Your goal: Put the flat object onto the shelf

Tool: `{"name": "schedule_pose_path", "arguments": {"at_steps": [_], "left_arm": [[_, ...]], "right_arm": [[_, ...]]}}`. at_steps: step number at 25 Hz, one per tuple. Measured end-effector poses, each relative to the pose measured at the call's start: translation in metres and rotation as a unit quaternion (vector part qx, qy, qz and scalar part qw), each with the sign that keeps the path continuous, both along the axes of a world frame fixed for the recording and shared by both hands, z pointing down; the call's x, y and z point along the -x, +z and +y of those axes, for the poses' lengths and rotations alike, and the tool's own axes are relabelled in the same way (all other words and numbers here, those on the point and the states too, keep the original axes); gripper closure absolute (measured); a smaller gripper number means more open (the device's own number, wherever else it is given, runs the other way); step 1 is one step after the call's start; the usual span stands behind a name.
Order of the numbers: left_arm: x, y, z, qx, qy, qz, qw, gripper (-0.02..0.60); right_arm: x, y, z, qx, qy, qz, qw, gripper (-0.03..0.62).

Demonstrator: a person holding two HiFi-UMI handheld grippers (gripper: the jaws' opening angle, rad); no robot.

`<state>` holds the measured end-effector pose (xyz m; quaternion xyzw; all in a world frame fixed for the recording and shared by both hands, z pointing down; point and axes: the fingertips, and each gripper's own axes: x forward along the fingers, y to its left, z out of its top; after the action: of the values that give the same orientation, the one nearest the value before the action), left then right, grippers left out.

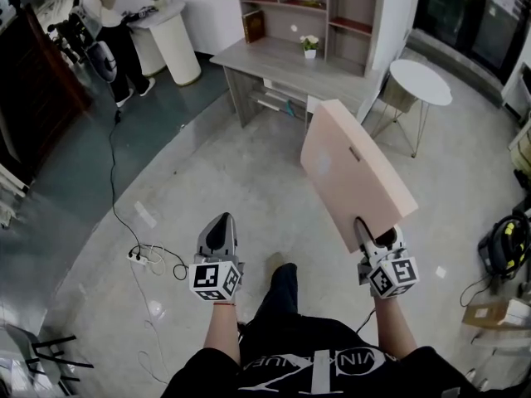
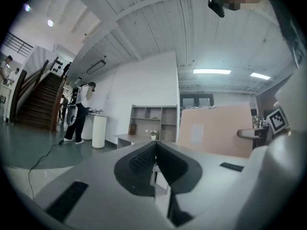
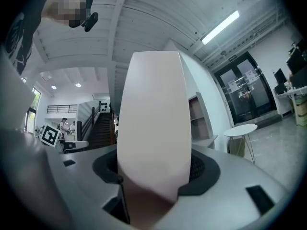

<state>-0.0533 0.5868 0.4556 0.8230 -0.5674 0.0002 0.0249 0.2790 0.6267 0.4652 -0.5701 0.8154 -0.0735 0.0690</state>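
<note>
Head view has the flat board [image 1: 357, 168] up in the air over the concrete floor [image 1: 249, 189], nowhere near resting on anything. Its lower end sits in the right tool [image 1: 371, 237], and it leans up and away toward the shelf [image 1: 319, 11]. So it's not on the shelf yet.

Right gripper view is where you actually see the grip. The jaws are spread fairly wide and pinching the board's bottom edge between the dark pads. From there the board shows as a tall pale slab filling the middle of the frame and hiding most of the shelf behind it.

Left gripper view gives the other angle. You get the board's broad pinkish face with a pale rectangular patch [image 2: 196, 132] on it, which neither other view shows like that.

The left tool [image 1: 222, 237] is off to the side, well apart from the board. Its jaws are pressed together with nothing in them.

Further out, the shelf stands on a grey table [image 1: 274, 65] with a little potted flower [image 1: 309, 46] on top. A round white table [image 1: 421, 81] is just to the right. Only the head view shows the white cable [image 1: 153, 259] on the floor. Both gripper views show a staircase [image 2: 41, 102], and a person [image 1: 112, 23] stands at a white counter far left.
</note>
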Motion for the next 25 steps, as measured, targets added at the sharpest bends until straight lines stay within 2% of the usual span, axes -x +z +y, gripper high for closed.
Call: {"name": "schedule_pose_path", "arguments": {"at_steps": [6, 11, 16, 25], "left_arm": [[0.000, 0.004, -0.093, 0.005, 0.005, 0.006, 1.0000, 0.577], [0.001, -0.009, -0.176, 0.000, 0.024, 0.005, 0.9997, 0.578], [0.004, -0.014, -0.251, 0.000, 0.041, 0.006, 0.9991, 0.577], [0.022, 0.000, -0.351, 0.011, 0.054, 0.021, 0.9982, 0.577]], "right_arm": [[0.009, 0.000, -0.083, 0.004, 0.001, 0.004, 1.000, 0.310], [0.020, -0.004, -0.152, 0.010, 0.009, 0.019, 1.000, 0.310], [0.031, 0.000, -0.214, 0.021, 0.018, 0.012, 1.000, 0.310], [0.052, 0.007, -0.298, 0.035, 0.036, 0.018, 0.999, 0.310]]}}
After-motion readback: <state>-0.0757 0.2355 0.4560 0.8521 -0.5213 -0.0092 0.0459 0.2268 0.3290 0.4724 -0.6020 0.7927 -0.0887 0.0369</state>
